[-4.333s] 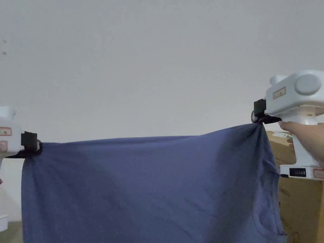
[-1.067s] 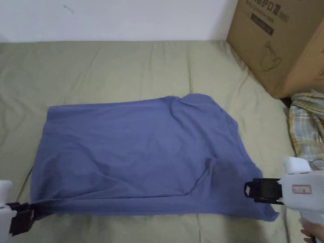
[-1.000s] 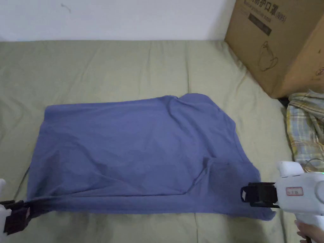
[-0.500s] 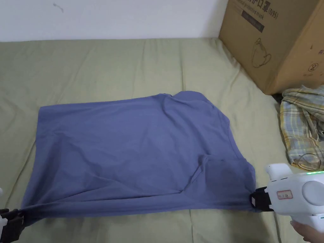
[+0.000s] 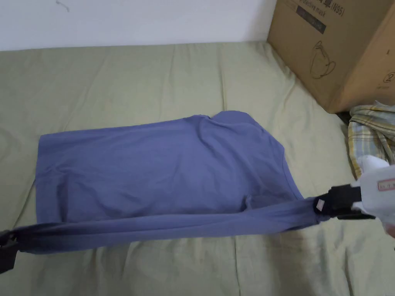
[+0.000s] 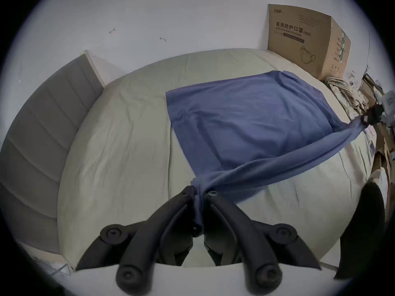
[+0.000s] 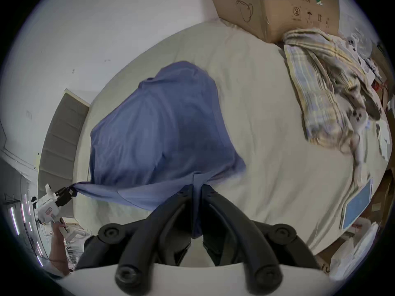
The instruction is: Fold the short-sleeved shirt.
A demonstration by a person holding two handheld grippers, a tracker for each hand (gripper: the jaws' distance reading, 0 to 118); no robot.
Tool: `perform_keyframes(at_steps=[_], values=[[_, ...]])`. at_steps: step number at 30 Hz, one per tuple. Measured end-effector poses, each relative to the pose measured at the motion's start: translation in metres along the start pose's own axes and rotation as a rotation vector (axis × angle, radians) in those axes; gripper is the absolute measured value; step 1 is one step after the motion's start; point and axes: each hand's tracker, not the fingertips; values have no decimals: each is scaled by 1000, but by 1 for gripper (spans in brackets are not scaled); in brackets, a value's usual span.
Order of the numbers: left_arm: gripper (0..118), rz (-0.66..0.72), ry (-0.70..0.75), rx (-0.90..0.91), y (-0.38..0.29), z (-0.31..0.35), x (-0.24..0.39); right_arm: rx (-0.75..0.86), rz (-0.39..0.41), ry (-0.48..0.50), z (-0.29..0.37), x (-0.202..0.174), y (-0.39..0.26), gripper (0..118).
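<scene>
A blue short-sleeved shirt (image 5: 162, 162) lies spread on the olive bed sheet (image 5: 115, 77), its near edge lifted off the sheet and pulled taut into a band (image 5: 154, 227). My left gripper (image 5: 7, 246) at the lower left is shut on the band's left end; in the left gripper view the cloth (image 6: 199, 198) runs between its jaws (image 6: 199, 193). My right gripper (image 5: 322, 204) at the right is shut on the other end, near a sleeve; in the right gripper view blue cloth (image 7: 196, 193) is pinched between its jaws (image 7: 196, 188).
A large cardboard box (image 5: 339, 46) stands at the back right corner of the bed. A crumpled plaid garment (image 5: 370, 142) lies beside it at the right edge. A white wall runs behind the bed, and a grey headboard (image 6: 38, 134) is at the left.
Earlier the shirt hung in the air between both grippers; then it lay on the bed. In the last half second both grippers have raised the near edge and carried it away from the person.
</scene>
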Motion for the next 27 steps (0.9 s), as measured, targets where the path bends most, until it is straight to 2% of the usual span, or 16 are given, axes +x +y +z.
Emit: perform_keyframes(at_steps=[3,6,10,12,13,14,15,16,17,20,24,25,26,27], values=[[7,58,-32,-31,29,-37,-10,-2,3,-23,-30,-8,39,9],[7,80,-51,-73,50,-79,-16,-23,-30,-59,-70,-9,69,9],[9,136,-79,-124,62,-119,-21,-31,-42,-114,-112,-12,87,9],[16,183,-88,-134,63,-129,-25,-25,-55,-123,-123,-12,86,12],[33,206,-81,-125,62,-130,-27,-6,-59,-140,-125,-13,85,22],[54,228,-69,-113,61,-129,-28,31,-60,-159,-125,-13,82,38],[82,246,-63,-98,59,-127,-30,67,-60,-161,-124,-12,79,62],[105,261,-65,-95,57,-124,-32,90,-68,-166,-121,-11,76,92],[107,281,-78,-82,54,-120,-34,116,-79,-162,-117,-11,72,102],[106,310,-102,-48,46,-98,-34,185,-86,-128,-94,-10,58,103],[105,307,-89,-20,29,-63,-29,209,-39,-99,-61,-18,35,102],[99,299,-84,-26,25,-53,-27,192,-15,-74,-53,-22,28,100],[82,286,-82,-32,20,-45,-28,198,1,-69,-46,-25,20,90],[53,273,-77,-34,15,-35,-25,216,36,-53,-38,-30,12,65]])
